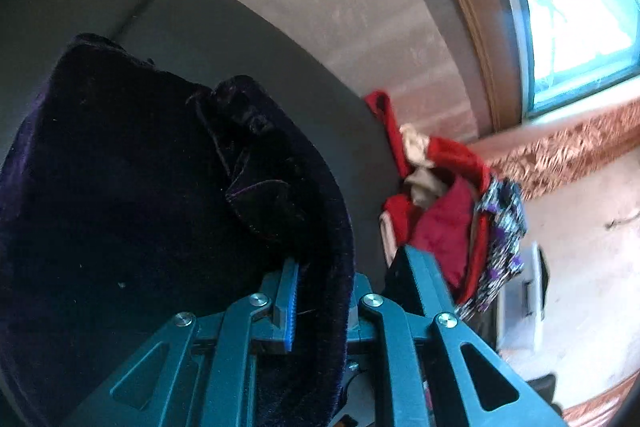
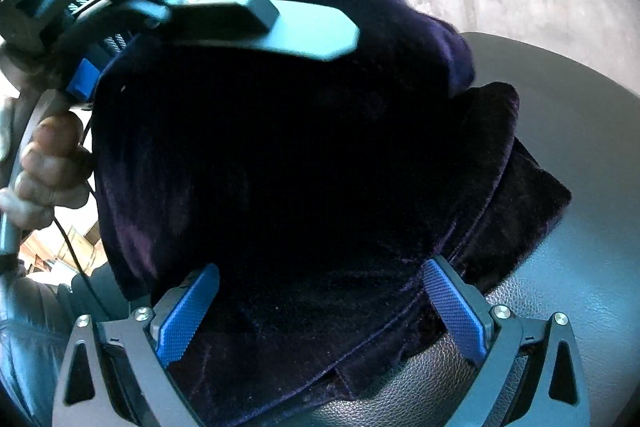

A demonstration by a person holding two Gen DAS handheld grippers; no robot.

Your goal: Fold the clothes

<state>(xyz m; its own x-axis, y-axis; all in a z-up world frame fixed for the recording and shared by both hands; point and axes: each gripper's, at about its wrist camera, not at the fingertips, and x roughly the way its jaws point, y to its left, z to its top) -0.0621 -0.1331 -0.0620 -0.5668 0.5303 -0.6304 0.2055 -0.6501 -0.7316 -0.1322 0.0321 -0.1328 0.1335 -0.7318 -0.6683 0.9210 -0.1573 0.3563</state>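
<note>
A dark purple velvet garment (image 1: 140, 187) lies heaped on a grey leather sofa (image 1: 240, 27). My left gripper (image 1: 352, 267) is open. The garment's right edge runs between its fingers, next to the blue pad (image 1: 290, 303), while the other finger stands clear of the cloth. In the right wrist view the same garment (image 2: 280, 167) fills the middle. My right gripper (image 2: 320, 291) is open, its blue pads (image 2: 188, 311) set wide on either side of the near hem. The left gripper (image 2: 264, 19) lies across the garment's top.
A pile of red clothes (image 1: 440, 211) with a purple-and-white patterned piece (image 1: 500, 247) sits at the sofa's right end. A window (image 1: 572, 7) is behind it. A person's hand (image 2: 48, 163) holds the left gripper's handle. Bare sofa seat (image 2: 580, 267) shows to the right.
</note>
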